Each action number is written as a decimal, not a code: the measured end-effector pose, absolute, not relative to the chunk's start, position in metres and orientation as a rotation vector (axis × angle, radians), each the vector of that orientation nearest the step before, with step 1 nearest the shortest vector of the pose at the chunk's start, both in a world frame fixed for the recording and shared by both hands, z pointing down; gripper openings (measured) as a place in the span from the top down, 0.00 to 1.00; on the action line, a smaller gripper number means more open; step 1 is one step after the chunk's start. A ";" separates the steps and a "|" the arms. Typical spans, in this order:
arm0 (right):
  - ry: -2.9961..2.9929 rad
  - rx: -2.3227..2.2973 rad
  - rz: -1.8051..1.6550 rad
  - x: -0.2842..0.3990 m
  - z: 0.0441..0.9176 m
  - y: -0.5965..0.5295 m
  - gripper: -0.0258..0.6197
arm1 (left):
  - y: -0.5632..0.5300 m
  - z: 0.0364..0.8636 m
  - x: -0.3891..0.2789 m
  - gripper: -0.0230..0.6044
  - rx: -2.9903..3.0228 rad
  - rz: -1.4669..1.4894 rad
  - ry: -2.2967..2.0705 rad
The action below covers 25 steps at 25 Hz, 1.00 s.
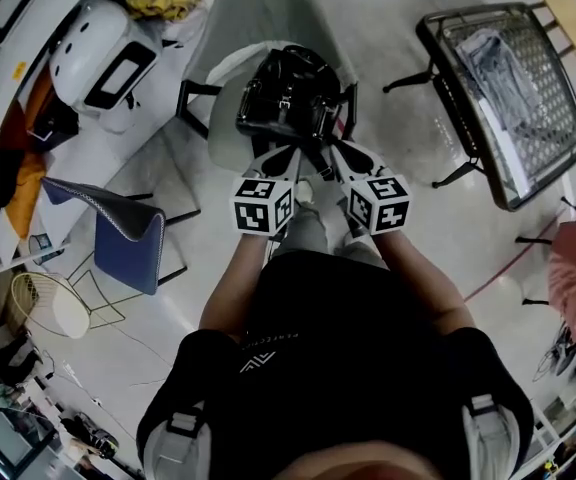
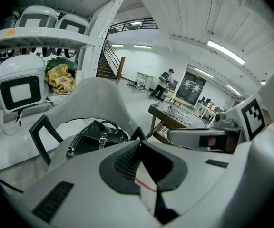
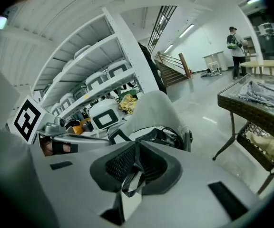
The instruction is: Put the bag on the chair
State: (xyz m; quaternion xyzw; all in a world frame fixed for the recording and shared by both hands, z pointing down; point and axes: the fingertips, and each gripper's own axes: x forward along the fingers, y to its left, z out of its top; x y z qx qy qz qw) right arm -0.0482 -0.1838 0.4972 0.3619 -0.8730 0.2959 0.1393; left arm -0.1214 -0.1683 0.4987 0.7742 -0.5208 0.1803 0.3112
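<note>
Black glossy bag [image 1: 286, 98] with buckled straps sits upright on the seat of the grey chair [image 1: 268, 13], upper centre frame.

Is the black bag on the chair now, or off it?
On. The black bag sits on the grey chair seat, its backrest behind it, in all three views.

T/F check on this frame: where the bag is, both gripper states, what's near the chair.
1. The black bag sits on the grey chair. True.
2. The left gripper is wide open. False: it is shut, with nothing between its jaws.
3. The right gripper is shut on a thin dark strap. True.
4. The blue chair holds the bag. False: the bag is on the grey chair; the blue one stands apart, at the person's left.
5. A mesh table with grey cloth on it stands at the person's right. True.
</note>
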 end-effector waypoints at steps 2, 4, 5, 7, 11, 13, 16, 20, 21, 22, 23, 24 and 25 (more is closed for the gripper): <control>-2.533 1.037 0.848 -0.044 0.493 -0.176 0.88 | -0.160 0.494 -0.115 0.94 2.048 0.469 -1.379; -2.541 1.024 0.837 -0.041 0.490 -0.168 0.88 | -0.152 0.491 -0.108 0.94 2.049 0.462 -1.382; -2.545 1.018 0.831 -0.039 0.488 -0.164 0.88 | -0.148 0.490 -0.105 0.94 2.050 0.457 -1.383; -2.553 1.010 0.824 -0.035 0.486 -0.156 0.88 | -0.140 0.489 -0.099 0.94 2.051 0.450 -1.385; -2.571 1.000 0.811 -0.028 0.481 -0.142 0.88 | -0.124 0.488 -0.088 0.94 2.056 0.445 -1.385; -2.574 0.999 0.807 -0.024 0.480 -0.135 0.88 | -0.117 0.487 -0.083 0.94 2.058 0.443 -1.384; -2.578 0.996 0.801 -0.019 0.477 -0.125 0.88 | -0.106 0.485 -0.077 0.94 2.059 0.442 -1.385; -2.587 0.984 0.787 -0.015 0.473 -0.114 0.88 | -0.098 0.481 -0.072 0.94 2.063 0.435 -1.393; -2.588 0.981 0.784 -0.015 0.472 -0.112 0.88 | -0.097 0.479 -0.071 0.94 2.065 0.432 -1.394; -2.591 0.980 0.779 -0.014 0.470 -0.111 0.88 | -0.097 0.478 -0.070 0.94 2.069 0.429 -1.396; -2.594 0.978 0.771 -0.014 0.469 -0.110 0.88 | -0.096 0.476 -0.069 0.94 2.073 0.424 -1.399; -2.599 0.978 0.763 -0.014 0.467 -0.109 0.88 | -0.096 0.474 -0.069 0.94 2.076 0.419 -1.403; -2.604 0.978 0.756 -0.013 0.466 -0.108 0.88 | -0.095 0.473 -0.068 0.94 2.078 0.415 -1.407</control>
